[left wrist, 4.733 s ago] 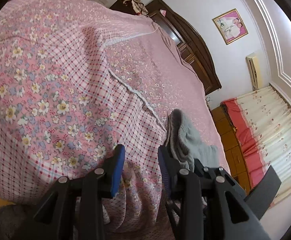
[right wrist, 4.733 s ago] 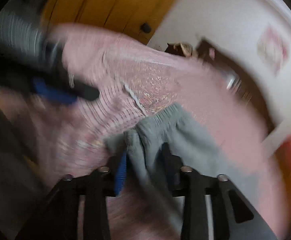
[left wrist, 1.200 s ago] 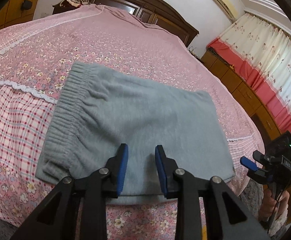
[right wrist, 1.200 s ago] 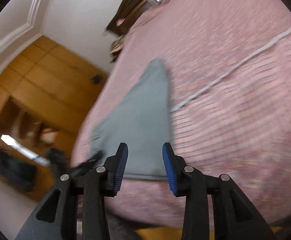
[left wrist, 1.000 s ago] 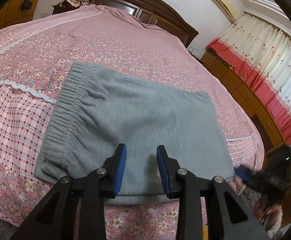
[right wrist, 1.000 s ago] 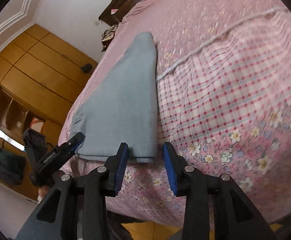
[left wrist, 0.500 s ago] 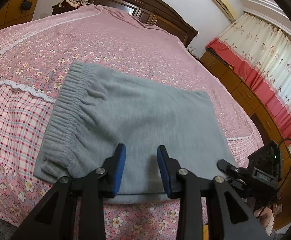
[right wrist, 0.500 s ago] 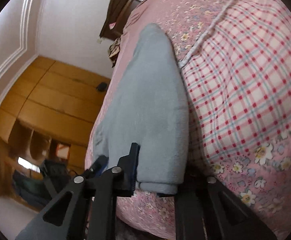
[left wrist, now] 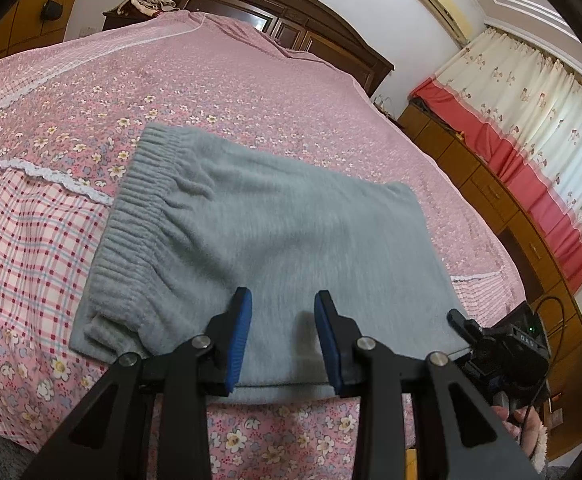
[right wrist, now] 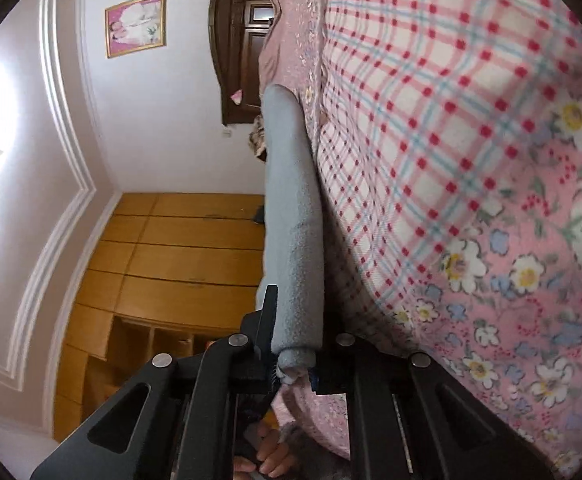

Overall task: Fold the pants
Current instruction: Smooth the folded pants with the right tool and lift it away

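Note:
Grey fleece pants [left wrist: 275, 224] lie folded flat on the pink bedspread [left wrist: 219, 80], with the elastic waistband at the left. My left gripper [left wrist: 283, 336] hovers over the pants' near edge, open, and nothing is pinched between its blue pads [left wrist: 239, 332]. At the pants' near right corner sits my right gripper [left wrist: 461, 326]. In the right wrist view, which is rolled on its side, my right gripper [right wrist: 293, 360] is shut on the pants [right wrist: 291, 216], seen edge-on. One pad is hidden behind the cloth.
The bed's checked and floral border [right wrist: 471, 200] drops away at the near side. A dark wooden headboard [left wrist: 291, 20] stands at the far end. Low wooden cabinets [left wrist: 503, 208] under red and cream curtains [left wrist: 539, 120] run along the right. A hand [left wrist: 531, 436] holds the right gripper.
The right gripper rolled, dropped to the bed's edge and closed on the pants' near right corner. The left gripper and the pants have stayed where they were.

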Available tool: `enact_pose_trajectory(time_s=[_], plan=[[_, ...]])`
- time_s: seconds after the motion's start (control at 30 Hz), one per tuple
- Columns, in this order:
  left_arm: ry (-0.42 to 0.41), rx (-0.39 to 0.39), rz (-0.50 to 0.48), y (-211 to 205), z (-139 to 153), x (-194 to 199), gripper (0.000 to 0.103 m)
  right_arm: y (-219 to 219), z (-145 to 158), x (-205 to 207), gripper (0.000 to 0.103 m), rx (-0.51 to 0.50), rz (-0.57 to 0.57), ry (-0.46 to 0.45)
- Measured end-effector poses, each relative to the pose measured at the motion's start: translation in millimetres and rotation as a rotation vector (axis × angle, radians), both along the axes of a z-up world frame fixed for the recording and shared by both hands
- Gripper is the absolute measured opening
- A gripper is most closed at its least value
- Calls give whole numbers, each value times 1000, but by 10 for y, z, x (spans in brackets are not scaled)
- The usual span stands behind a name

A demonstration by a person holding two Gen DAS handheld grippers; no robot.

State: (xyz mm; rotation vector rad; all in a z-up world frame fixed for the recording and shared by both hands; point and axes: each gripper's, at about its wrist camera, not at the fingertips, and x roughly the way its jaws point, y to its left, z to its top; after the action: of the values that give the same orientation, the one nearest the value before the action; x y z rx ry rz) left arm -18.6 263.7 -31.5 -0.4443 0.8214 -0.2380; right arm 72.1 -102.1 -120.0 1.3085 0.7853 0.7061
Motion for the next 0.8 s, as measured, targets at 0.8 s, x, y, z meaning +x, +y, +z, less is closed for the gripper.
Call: enact_pose_trajectory(time_s=[0.8], plan=[[-101, -104, 126, 684, 116, -525, 38, 504, 1412, 11, 11, -728, -101, -273]])
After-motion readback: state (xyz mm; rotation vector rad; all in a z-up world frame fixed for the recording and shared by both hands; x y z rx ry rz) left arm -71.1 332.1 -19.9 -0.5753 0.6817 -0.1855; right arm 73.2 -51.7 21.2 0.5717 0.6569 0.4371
